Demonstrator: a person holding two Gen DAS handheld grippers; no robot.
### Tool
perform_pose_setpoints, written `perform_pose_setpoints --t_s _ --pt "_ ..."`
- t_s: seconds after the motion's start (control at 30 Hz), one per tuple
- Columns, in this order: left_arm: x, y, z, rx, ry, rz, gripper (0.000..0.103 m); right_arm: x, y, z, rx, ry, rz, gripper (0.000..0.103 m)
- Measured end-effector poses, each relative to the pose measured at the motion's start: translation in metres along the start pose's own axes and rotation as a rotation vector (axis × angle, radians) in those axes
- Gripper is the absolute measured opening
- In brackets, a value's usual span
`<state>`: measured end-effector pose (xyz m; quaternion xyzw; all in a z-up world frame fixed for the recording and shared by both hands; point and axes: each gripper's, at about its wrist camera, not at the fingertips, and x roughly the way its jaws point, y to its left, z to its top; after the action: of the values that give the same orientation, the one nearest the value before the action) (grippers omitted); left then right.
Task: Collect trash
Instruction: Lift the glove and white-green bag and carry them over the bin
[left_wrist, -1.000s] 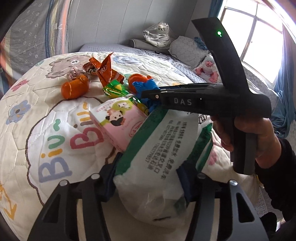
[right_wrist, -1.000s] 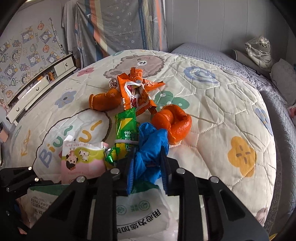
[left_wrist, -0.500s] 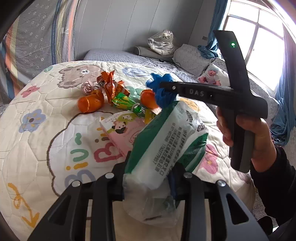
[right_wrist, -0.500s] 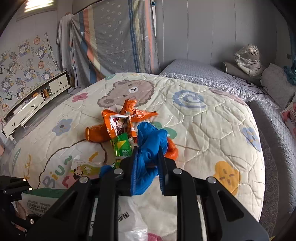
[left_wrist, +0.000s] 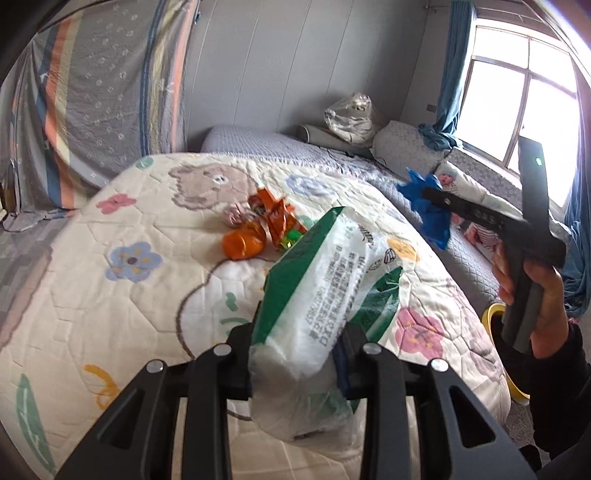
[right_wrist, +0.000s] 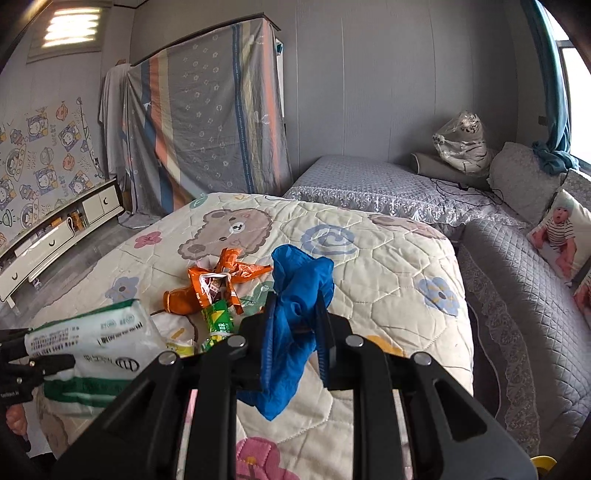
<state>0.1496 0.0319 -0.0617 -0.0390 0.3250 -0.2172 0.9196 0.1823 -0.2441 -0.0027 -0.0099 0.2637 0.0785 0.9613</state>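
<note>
A white and green plastic package (left_wrist: 332, 273) is clamped between the jaws of my left gripper (left_wrist: 301, 328), which are still closing on it, and it hangs above the quilt. My right gripper (right_wrist: 295, 306) is shut on a crumpled blue plastic piece (right_wrist: 301, 273), also lifted off the bed. In the left wrist view the right gripper (left_wrist: 424, 194) is held in a hand at the right, with the blue piece (left_wrist: 432, 221) dangling from it. On the quilt lie an orange wrapper (right_wrist: 221, 277), an orange bottle (left_wrist: 242, 245) and a green wrapper (right_wrist: 218, 321).
A cartoon-print quilt (right_wrist: 388, 258) covers the bed. A yellow-rimmed bin (left_wrist: 493, 314) stands on the floor at the bed's right side. A grey sofa bed (right_wrist: 517, 295) with pillows and a doll runs along the right, and a low cabinet (right_wrist: 55, 232) stands far left.
Both grippers have risen off the quilt with their loads. The left jaws have narrowed on the package, and the pink box beside it has dropped out of view behind it.
</note>
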Motion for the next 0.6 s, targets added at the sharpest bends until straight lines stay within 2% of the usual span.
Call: perform_pose_setpoints --t_s 0.27,0.6 --pt "-0.022 -0.010 0.032 0.036 -0.093 0.038 0.029 -0.047 -0.024 -0.009 0.026 -0.051 -0.066 0.018" --pt "-0.013 -0.057 0.053 0.100 -0.122 -0.024 0.029 -0.097 -0.058 -0.029 0.078 -0.086 -0.164 0.018"
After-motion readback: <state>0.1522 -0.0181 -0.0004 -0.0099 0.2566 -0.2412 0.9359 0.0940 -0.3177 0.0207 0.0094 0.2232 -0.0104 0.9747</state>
